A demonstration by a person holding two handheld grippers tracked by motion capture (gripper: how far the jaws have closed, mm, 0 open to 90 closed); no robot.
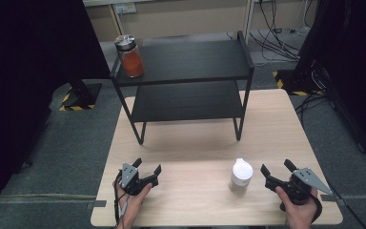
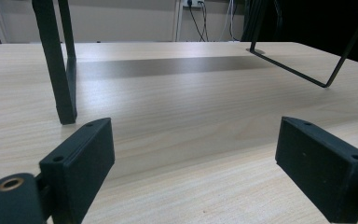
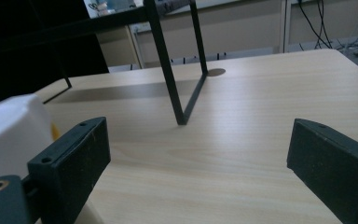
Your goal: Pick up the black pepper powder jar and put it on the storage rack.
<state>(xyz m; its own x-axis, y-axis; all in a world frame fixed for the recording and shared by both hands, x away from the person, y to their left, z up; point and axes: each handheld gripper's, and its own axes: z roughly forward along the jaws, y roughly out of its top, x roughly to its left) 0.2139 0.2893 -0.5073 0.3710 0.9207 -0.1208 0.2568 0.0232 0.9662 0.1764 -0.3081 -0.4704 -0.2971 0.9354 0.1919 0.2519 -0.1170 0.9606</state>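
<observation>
Both held low over the near edge of the wooden table [image 1: 200, 143]: left gripper [image 1: 147, 167] at the near-left with jaws spread wide and nothing between them, right gripper [image 1: 275, 168] at the near-right, jaws equally wide and empty. White-lidded bottle [image 1: 240, 176] standing upright on the table just left of the right gripper, apart from its jaws, edging into the right gripper view at far left [image 3: 9, 135]. Black two-tier shelf rack [image 1: 186, 76] at the table's far side, with a jar of orange contents [image 1: 130, 56] upright on the top tier's left end.
</observation>
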